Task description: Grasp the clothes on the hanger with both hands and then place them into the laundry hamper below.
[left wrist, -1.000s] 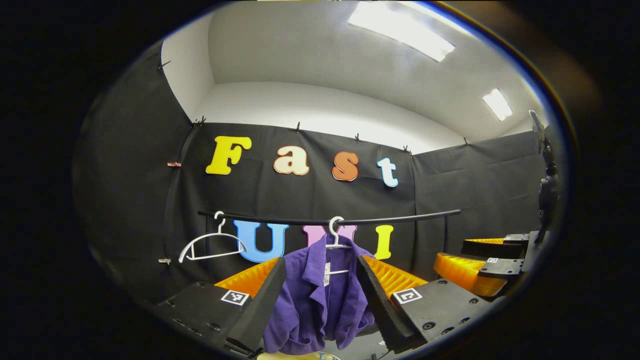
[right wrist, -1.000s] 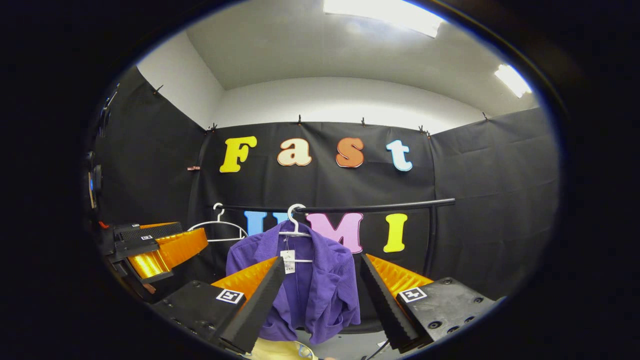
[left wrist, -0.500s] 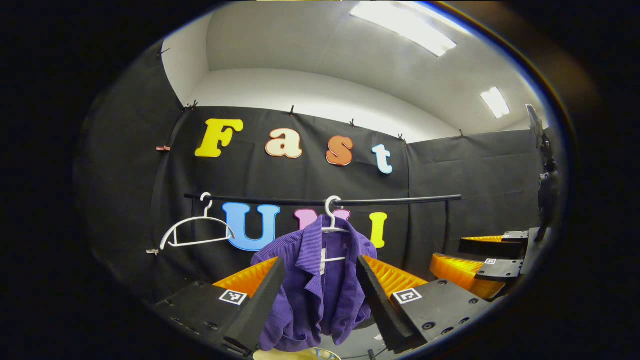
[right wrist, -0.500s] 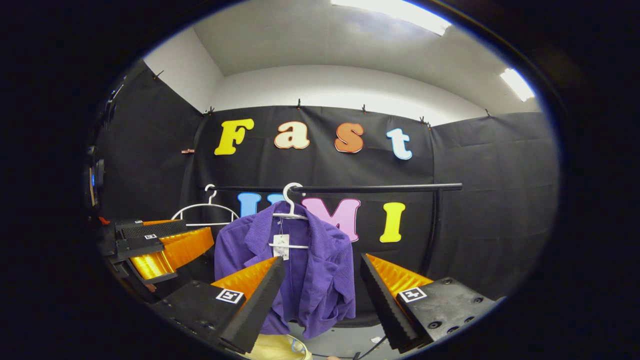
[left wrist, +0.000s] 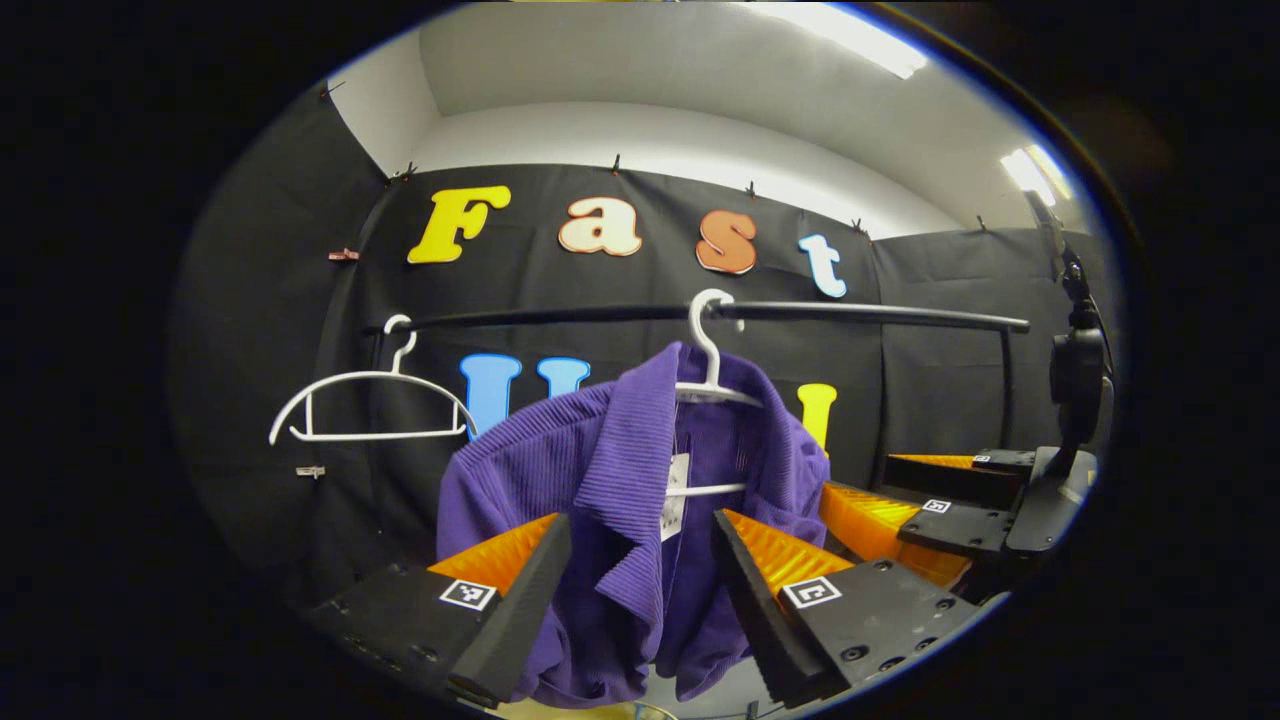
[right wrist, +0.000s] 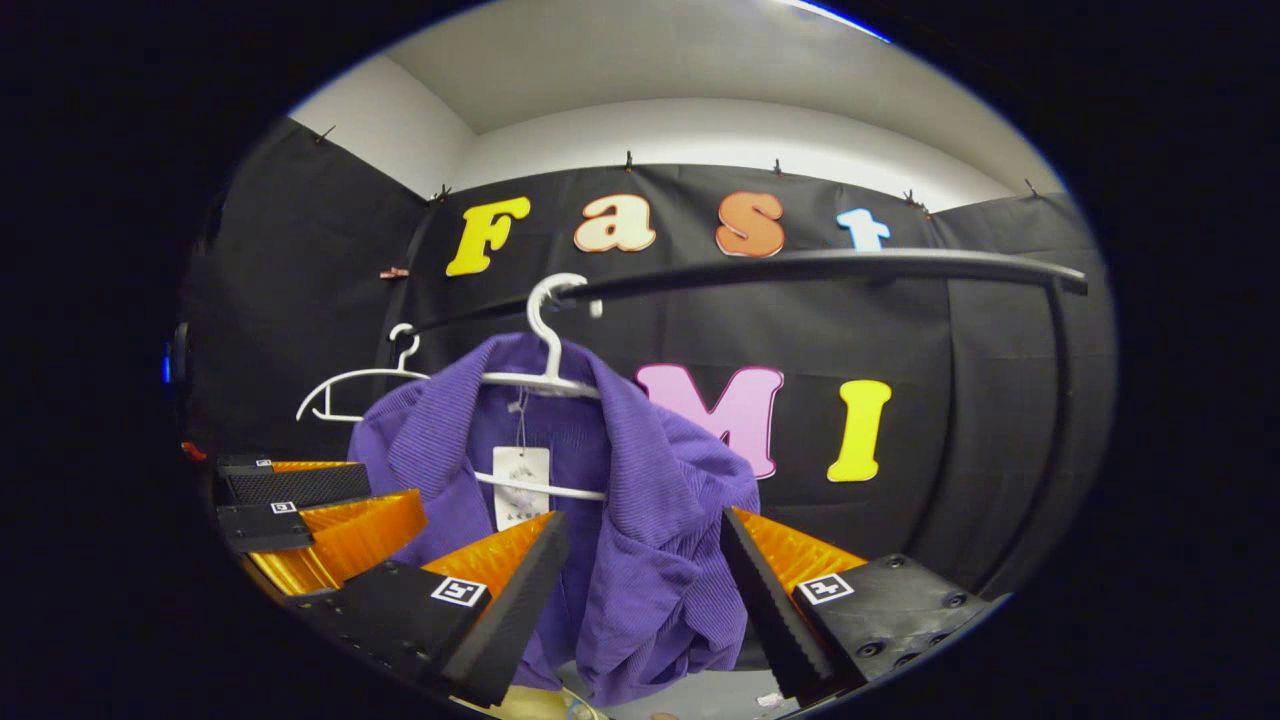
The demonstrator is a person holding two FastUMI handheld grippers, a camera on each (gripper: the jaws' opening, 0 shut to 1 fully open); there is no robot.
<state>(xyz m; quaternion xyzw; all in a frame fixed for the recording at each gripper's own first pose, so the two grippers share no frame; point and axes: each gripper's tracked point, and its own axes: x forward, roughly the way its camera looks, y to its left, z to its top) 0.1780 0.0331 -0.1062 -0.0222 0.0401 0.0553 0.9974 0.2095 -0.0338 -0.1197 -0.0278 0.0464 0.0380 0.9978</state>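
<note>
The purple shirt [left wrist: 620,500] hangs on a white hanger [left wrist: 712,385] just right of centre in the left gripper view, collar up at the hook and body falling straight down toward the bottom edge, so its long axis runs top to bottom. The front lies open, with a white tag [left wrist: 675,495] dangling inside near the hanger's crossbar. In the right gripper view the shirt [right wrist: 640,540] sits left of centre, drooping the same way, its tag [right wrist: 520,487] plain below the hanger [right wrist: 545,375].

The hanger hooks over a black rail [left wrist: 850,313] that crosses the middle of the frame. A second, bare hanger [left wrist: 365,405] hangs from the same rail at centre left, well apart from the shirt.

At the bottom edge, below the shirt's hem, a sliver of pale yellow shows, perhaps the hamper [right wrist: 525,703]; what is in it cannot be told.

The left claw [left wrist: 640,590] is spread wide at the bottom of its view, one finger to either side of the shirt's lower half, gripping nothing. The right claw [right wrist: 645,590] is equally wide open at the bottom of its view, with the shirt's right half hanging in the gap between its fingers, unheld. The right claw [left wrist: 935,505] also appears at the lower right of the left gripper view, and the left claw [right wrist: 320,520] at the lower left of the right gripper view.
</note>
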